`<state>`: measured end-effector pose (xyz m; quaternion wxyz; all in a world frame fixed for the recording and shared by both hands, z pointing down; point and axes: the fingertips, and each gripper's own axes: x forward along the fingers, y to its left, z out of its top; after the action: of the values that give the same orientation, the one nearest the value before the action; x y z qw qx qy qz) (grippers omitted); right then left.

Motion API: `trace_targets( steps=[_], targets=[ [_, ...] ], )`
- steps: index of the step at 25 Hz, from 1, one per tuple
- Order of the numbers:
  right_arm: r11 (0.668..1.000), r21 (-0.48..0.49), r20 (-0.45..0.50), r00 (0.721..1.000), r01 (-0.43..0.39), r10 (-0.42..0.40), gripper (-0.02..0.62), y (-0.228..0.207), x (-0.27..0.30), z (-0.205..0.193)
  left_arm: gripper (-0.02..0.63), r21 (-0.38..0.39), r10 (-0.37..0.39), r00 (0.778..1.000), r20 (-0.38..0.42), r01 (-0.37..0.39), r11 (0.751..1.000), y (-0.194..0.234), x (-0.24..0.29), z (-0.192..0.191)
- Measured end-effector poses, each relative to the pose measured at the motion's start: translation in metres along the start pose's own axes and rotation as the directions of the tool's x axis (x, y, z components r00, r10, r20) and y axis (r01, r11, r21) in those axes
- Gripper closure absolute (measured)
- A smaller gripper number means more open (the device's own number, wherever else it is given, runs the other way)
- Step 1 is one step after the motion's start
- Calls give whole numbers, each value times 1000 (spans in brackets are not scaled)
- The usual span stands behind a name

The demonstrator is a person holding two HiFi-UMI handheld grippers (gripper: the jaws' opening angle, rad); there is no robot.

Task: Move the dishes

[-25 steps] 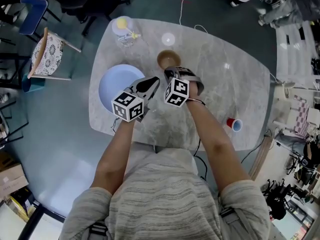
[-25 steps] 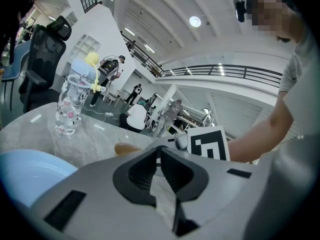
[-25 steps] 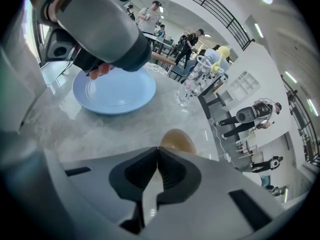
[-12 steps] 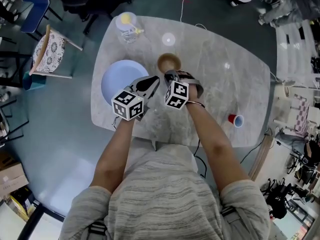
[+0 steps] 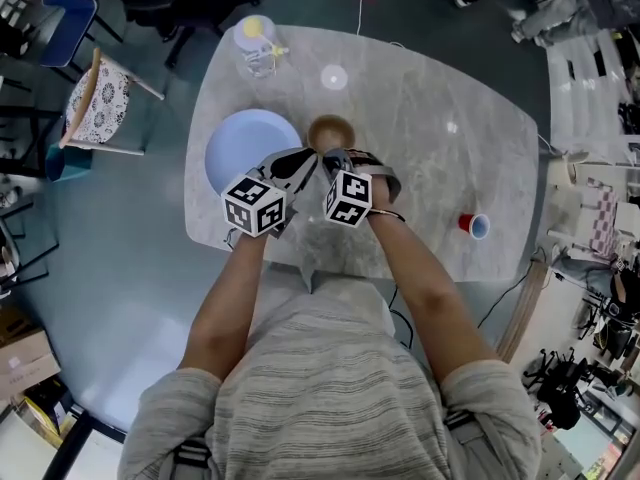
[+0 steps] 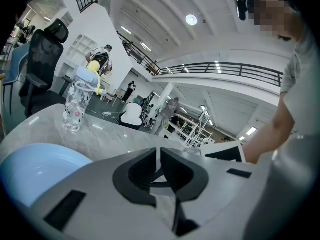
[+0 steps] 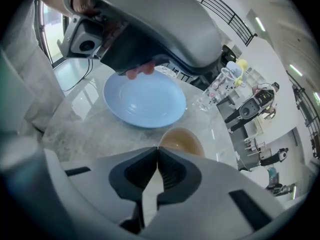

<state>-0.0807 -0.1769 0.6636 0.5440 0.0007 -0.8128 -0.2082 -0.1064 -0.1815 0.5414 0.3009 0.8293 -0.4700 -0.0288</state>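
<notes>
A light blue plate (image 5: 245, 146) (image 7: 145, 101) lies at the left of the marble table (image 5: 430, 168). A small brown bowl (image 5: 331, 130) (image 7: 182, 140) sits just to its right. In the head view my left gripper (image 5: 306, 162) hangs over the plate's near right edge. Its jaws are shut and empty (image 6: 159, 151), and the plate (image 6: 35, 169) shows at that view's lower left. My right gripper (image 5: 331, 158) (image 7: 158, 151) is shut too, with nothing between its jaws. Its tips sit at the bowl's near rim. The left gripper's body (image 7: 150, 29) fills the top of the right gripper view.
A clear water bottle with a yellow top (image 5: 255, 43) (image 6: 76, 104) (image 7: 220, 84) stands at the far left corner. A small round glass (image 5: 334, 77) sits beyond the bowl. A red cup (image 5: 470, 225) is near the right front edge. Chairs (image 5: 95, 108) stand left of the table.
The head view has shifted slightly. The brown bowl now lies a little closer to the right gripper's tips. Both grippers stay shut and side by side.
</notes>
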Motion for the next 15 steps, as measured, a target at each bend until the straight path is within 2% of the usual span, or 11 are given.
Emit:
trace_targets(
  steps=[15],
  targets=[
    [999,34,-20,1000,-15,16,574,66,-12,12,581,18,-5,999,-35,6,1000,-13,-47,-22]
  ],
)
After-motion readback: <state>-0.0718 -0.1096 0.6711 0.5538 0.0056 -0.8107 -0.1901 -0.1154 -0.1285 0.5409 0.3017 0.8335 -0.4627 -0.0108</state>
